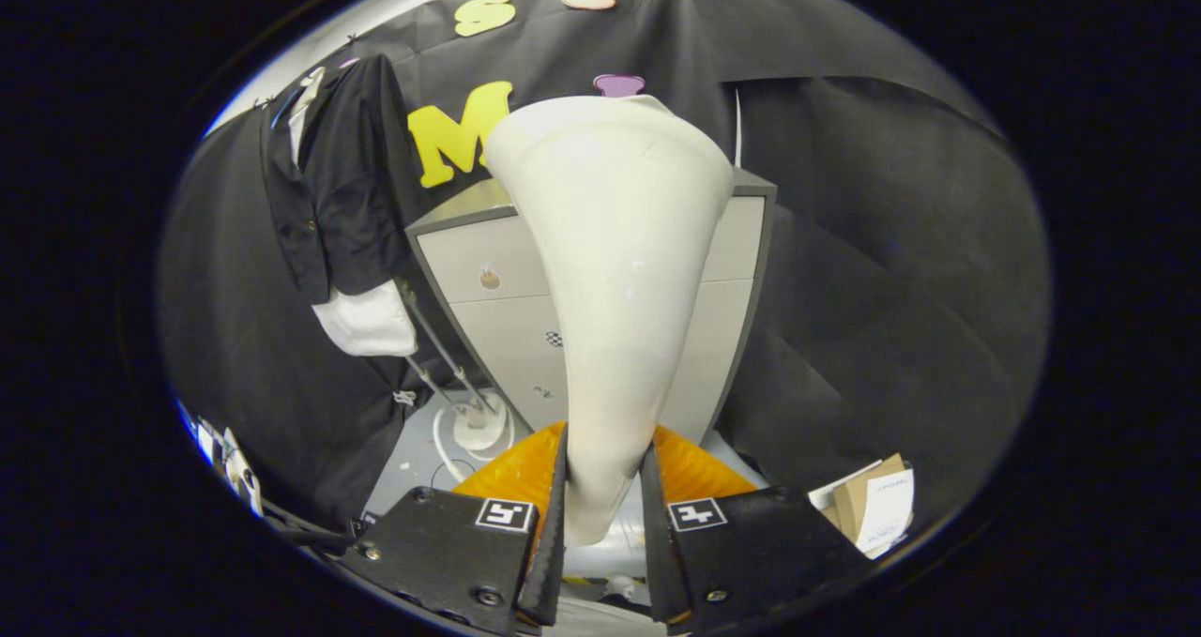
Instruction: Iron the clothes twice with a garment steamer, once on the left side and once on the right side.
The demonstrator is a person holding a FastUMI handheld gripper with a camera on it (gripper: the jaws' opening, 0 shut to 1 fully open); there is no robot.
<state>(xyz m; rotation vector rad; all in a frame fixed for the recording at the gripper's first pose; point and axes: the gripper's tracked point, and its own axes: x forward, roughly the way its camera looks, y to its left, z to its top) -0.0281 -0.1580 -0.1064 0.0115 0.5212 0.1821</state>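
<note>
While the grey drawer cabinet [488, 271] stands behind, the white garment steamer [615, 271] rises wide-headed between the fingers — its narrow handle clamped by both; the black shirt [342, 177] hangs beyond, left of it — gripper [603, 515] closed on the handle.

The gripper [605, 515] pointed straight ahead toward twelve o'clock, its two fingers [554, 524] drawn in close and pressing from nine and three o'clock on the narrow handle of the steamer [610, 271], which stood upright between them.
</note>
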